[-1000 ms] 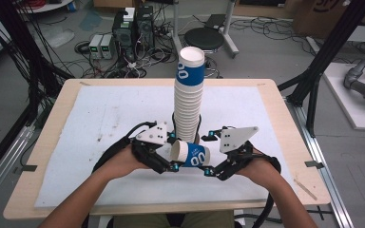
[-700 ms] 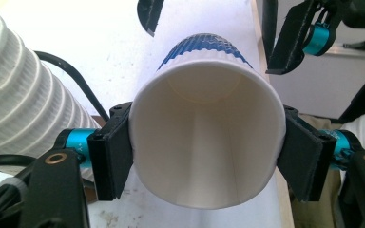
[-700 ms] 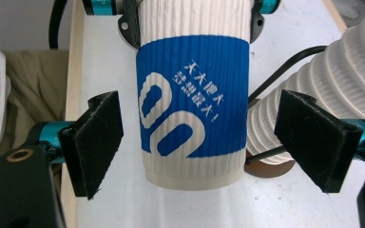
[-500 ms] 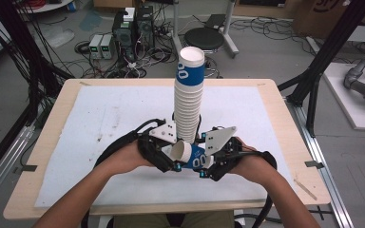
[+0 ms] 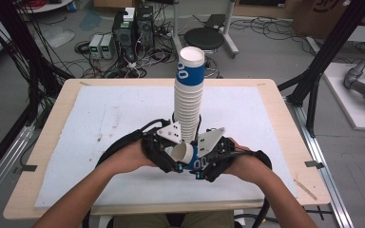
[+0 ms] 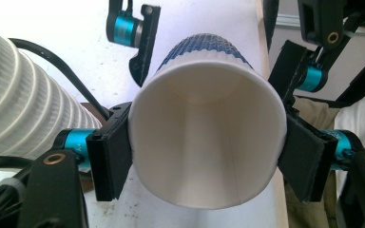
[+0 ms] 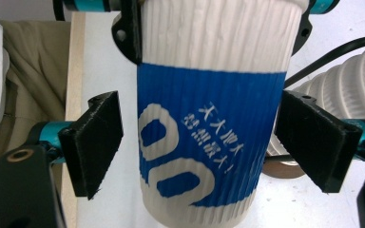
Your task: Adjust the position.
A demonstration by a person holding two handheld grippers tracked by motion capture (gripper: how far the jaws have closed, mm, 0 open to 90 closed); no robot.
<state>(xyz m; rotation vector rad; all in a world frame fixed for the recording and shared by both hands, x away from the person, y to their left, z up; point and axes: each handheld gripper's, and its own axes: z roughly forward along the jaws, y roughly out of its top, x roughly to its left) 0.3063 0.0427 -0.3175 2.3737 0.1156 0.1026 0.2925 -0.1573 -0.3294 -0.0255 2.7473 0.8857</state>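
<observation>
Left gripper view, ribbed white-and-blue paper cup (image 6: pixel 204 142), mouth toward camera

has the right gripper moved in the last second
Yes. In the high view the right gripper has slid left, toward the base of the cup stack, closing in around the cup held sideways in the left gripper.

A ribbed white-and-blue cup (image 5: pixel 188 157) is held sideways, just in front of the tall stack (image 5: pixel 188 97).
</observation>
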